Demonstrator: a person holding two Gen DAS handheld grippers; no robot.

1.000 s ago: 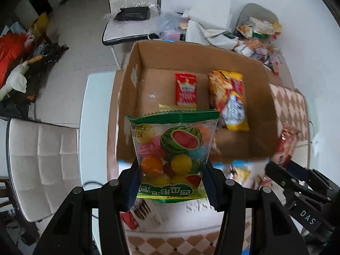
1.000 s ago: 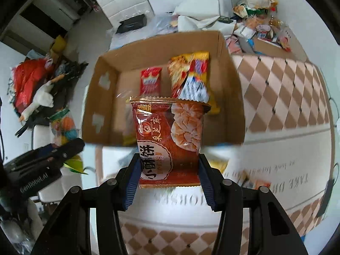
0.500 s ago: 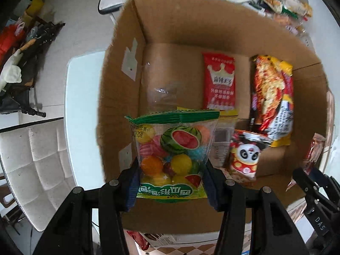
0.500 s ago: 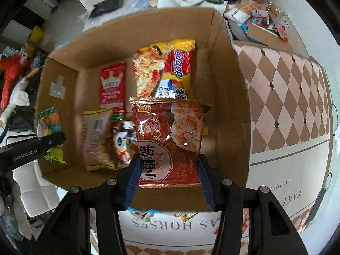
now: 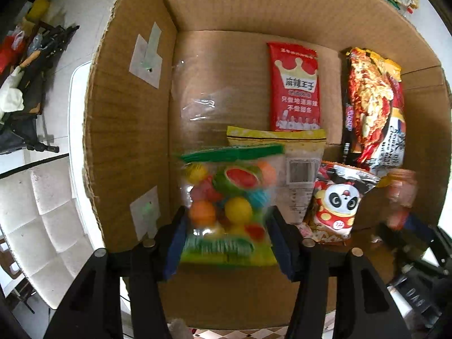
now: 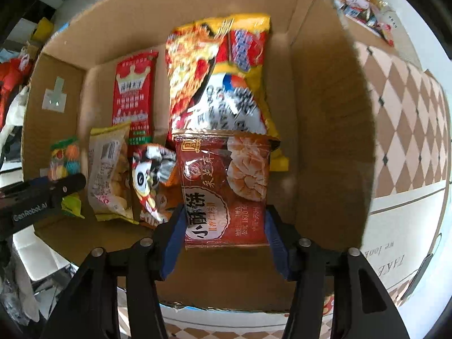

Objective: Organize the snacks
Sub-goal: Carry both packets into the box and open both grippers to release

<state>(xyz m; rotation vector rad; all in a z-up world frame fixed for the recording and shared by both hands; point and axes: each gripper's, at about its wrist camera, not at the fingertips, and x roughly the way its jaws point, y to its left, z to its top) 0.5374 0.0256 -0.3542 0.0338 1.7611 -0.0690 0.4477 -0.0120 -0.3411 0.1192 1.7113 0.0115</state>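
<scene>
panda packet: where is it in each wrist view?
Left wrist: panda packet lies lower right on the box floor, right of the barcode bag.
Right wrist: panda packet lies lower left of centre, left of the held red packet.
Shared landmark: crown packet further in, towards the box's back wall.
</scene>
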